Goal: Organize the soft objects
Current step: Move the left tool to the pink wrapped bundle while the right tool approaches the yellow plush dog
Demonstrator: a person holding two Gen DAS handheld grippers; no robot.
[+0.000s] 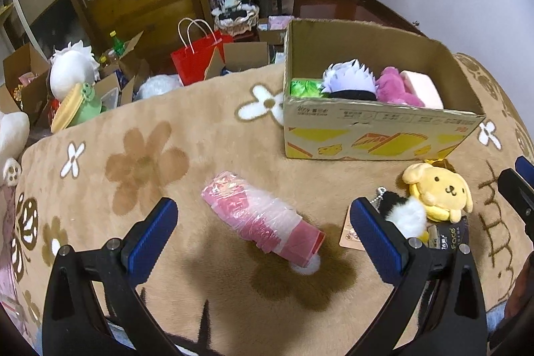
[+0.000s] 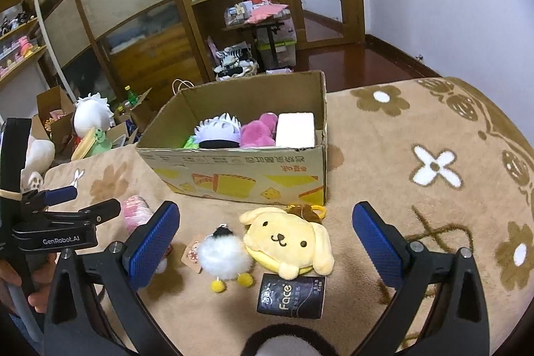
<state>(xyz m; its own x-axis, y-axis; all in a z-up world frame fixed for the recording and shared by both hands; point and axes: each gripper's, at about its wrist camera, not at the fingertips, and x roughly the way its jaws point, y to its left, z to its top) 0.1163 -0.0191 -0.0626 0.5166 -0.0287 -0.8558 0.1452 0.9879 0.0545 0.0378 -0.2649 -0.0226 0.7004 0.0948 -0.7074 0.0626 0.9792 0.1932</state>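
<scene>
On the left, the left gripper [image 1: 263,222] hovers over the flower-patterned blanket [image 1: 187,122], jaws spread wide and empty, a pink plastic-wrapped roll [image 1: 263,219] lying between them. Just right of it lie a white fluffy keychain [image 2: 222,256], then a yellow dog plush [image 2: 290,239] touching it, with a black tissue pack [image 2: 292,296] at the plush's near edge. The right gripper [image 2: 265,236] hangs above these three, jaws released and holding nothing. Beyond them stands an open cardboard box [image 2: 233,175] containing a white-haired plush [image 2: 218,130], a pink plush [image 2: 258,130] and a pale block [image 2: 295,129].
</scene>
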